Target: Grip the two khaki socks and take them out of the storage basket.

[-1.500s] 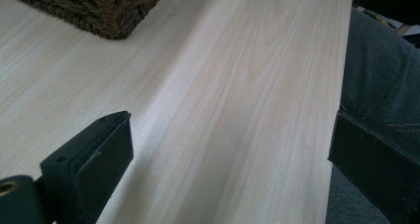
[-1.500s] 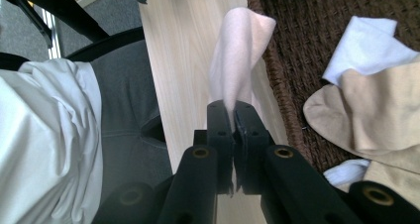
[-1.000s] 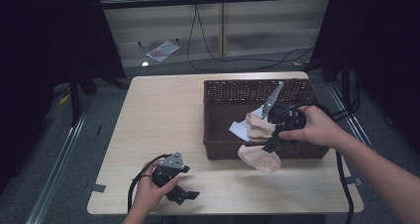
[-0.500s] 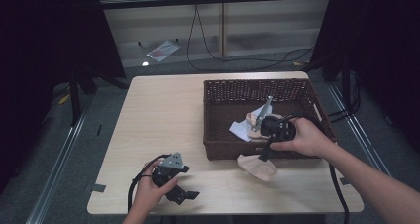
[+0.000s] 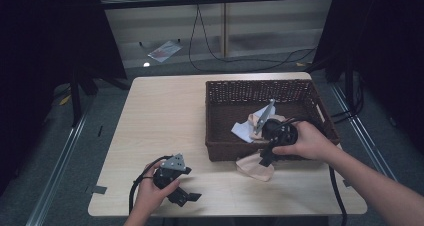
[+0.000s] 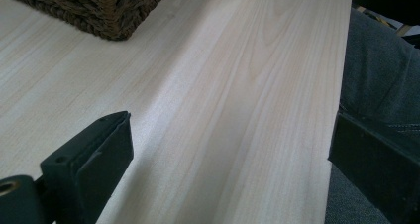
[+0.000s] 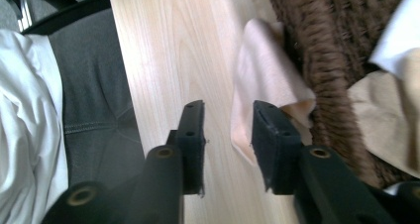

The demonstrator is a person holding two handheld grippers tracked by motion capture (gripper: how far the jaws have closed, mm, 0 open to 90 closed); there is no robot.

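The peach cloth (image 5: 256,167) lies on the worktop (image 5: 165,121) right against the outer front wall of the wicker basket (image 5: 220,91), draped where that wall meets the wood. The right gripper (image 5: 264,160) stands directly over it, pointing down. In the right gripper view its fingers (image 7: 277,140) have just been opening and now stand part-way apart, one over bare wood and the other over the cloth's edge (image 7: 257,85), with no fabric pinched between them. The cloth's long side seems to run along the basket wall, so the next move probably turns on that narrow strip between wall and worktop edge. The left gripper (image 5: 182,196) is well apart at the near-left corner, its fingers (image 6: 94,159) wide open over bare wood. Inside the basket lie a white cloth (image 5: 246,130) and another peach-coloured piece (image 5: 257,120).
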